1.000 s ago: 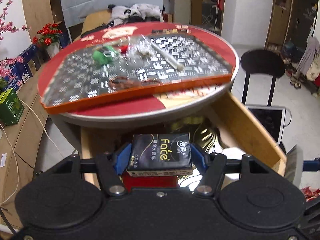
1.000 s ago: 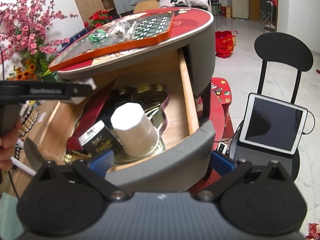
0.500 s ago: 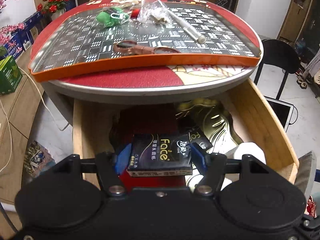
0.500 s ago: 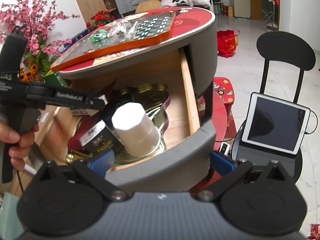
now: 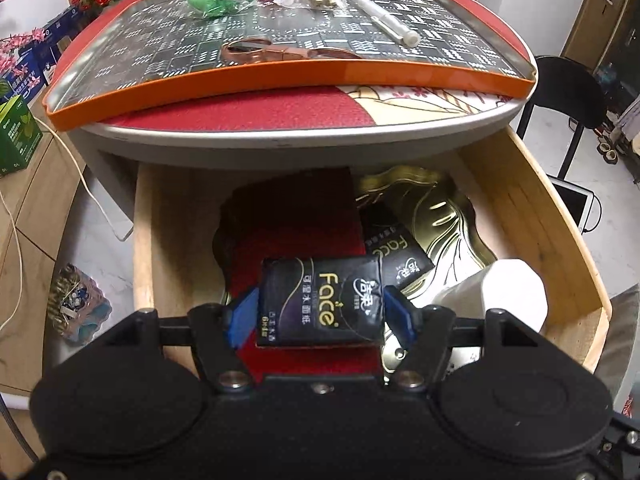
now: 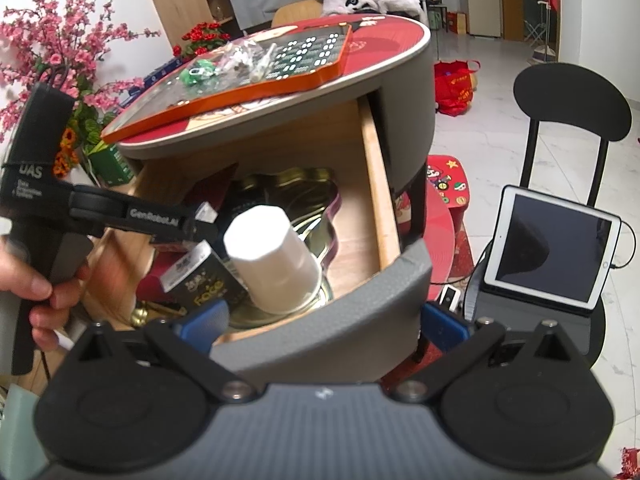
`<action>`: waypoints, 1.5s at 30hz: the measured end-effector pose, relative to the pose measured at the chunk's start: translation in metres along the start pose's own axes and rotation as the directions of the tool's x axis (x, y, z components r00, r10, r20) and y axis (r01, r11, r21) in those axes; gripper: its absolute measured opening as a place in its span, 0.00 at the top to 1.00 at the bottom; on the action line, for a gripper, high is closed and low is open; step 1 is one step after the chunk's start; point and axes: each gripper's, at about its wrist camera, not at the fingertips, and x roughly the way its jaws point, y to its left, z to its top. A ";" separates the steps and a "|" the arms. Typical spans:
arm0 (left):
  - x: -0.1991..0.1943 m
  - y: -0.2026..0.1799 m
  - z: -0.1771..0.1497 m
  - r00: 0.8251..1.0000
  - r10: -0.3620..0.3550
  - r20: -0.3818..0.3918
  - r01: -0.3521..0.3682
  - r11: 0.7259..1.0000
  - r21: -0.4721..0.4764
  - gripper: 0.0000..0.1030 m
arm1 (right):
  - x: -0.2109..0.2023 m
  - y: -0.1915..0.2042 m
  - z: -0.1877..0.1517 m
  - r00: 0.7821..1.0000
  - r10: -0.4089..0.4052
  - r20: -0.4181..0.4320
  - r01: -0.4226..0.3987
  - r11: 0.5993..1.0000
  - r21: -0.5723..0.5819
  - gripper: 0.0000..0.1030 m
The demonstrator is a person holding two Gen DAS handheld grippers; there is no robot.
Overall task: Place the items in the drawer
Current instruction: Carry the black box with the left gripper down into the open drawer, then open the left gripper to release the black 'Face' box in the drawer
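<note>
tissue packs point(image 5: 320, 300): 2 | white cups point(image 5: 500, 296): 1 | pens point(image 5: 384, 20): 1 | tablets point(image 6: 552, 248): 1

Drawer point(image 5: 568, 240) rear hidden under table top, second tissue pack point(image 5: 394, 250) partly covered, left hand-held gripper point(image 6: 200, 224) motion-blurred

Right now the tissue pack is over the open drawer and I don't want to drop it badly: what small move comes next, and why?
Probably lower the left gripper a little, then open it. It is shut on the black tissue pack, held above the red cloth inside the drawer, with the white cup close on its right.
</note>
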 end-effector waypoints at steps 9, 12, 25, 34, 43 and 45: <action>-0.009 0.000 0.001 0.999 -0.013 0.050 0.013 1.000 0.007 0.13 | 0.001 -0.001 0.000 1.000 0.002 0.002 -0.002 1.000 0.004 0.01; -0.023 0.004 0.002 0.995 -0.017 0.102 0.018 1.000 -0.008 0.13 | 0.001 -0.001 0.000 1.000 0.003 0.000 -0.003 1.000 0.008 0.01; -0.109 -0.004 -0.063 0.792 0.080 0.605 -0.132 0.990 0.042 0.02 | -0.001 -0.003 -0.005 0.999 0.011 0.034 -0.011 1.000 0.016 0.01; -0.136 -0.014 -0.148 0.600 0.034 0.799 -0.128 0.990 0.055 0.00 | -0.002 -0.004 -0.009 0.998 0.016 0.064 -0.017 1.000 0.022 0.01; -0.134 -0.019 -0.202 0.520 -0.049 0.853 -0.029 0.997 0.075 0.00 | -0.004 -0.005 -0.019 0.990 0.019 0.137 -0.025 0.999 0.042 0.01; -0.131 -0.019 -0.214 0.505 -0.067 0.861 -0.024 0.995 0.092 0.00 | -0.004 -0.006 -0.022 0.988 0.020 0.154 -0.028 0.999 0.045 0.01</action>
